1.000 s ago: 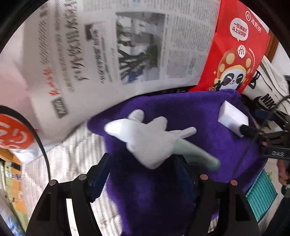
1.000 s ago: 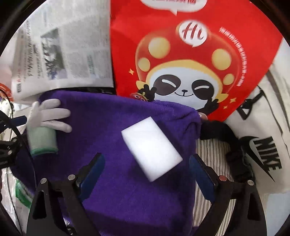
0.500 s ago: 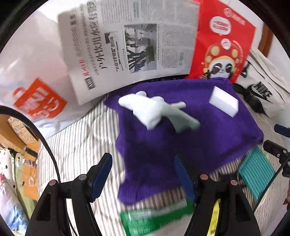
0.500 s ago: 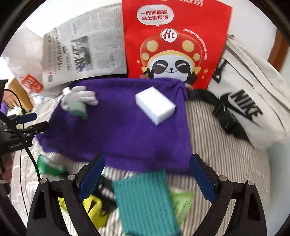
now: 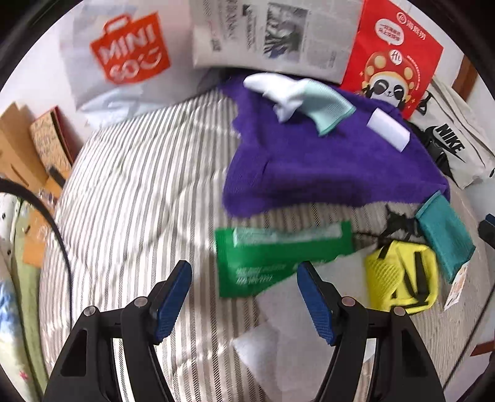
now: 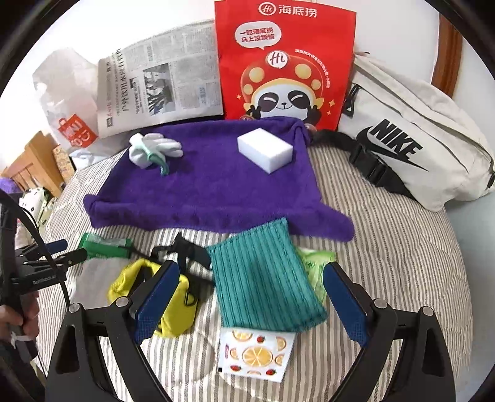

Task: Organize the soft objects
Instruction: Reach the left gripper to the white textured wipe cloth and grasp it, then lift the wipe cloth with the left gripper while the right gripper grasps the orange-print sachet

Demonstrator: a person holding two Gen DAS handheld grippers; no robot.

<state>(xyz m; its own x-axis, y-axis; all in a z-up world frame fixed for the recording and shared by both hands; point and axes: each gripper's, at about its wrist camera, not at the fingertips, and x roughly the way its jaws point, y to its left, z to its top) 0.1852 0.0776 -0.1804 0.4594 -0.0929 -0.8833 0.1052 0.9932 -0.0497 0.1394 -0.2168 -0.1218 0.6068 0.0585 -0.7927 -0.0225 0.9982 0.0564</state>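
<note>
A newspaper [image 6: 157, 89], a red panda bag [image 6: 286, 65] and a white Nike waist bag [image 6: 414, 139] stand along the striped bed [image 6: 386, 241]; a Miniso bag [image 5: 123, 52] sits left.

A bed [image 6: 386, 235] with grey-striped bedding fills the room under daylight. A white wall [image 6: 139, 18] stands behind it. Wooden furniture [image 6: 31, 160] sits at left.

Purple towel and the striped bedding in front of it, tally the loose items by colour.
White: 2, glove, sponge block
Green: 2, packet, pale green packet
Teal: 1, ribbed cloth
Yellow: 1, pouch
Total: 6
</note>
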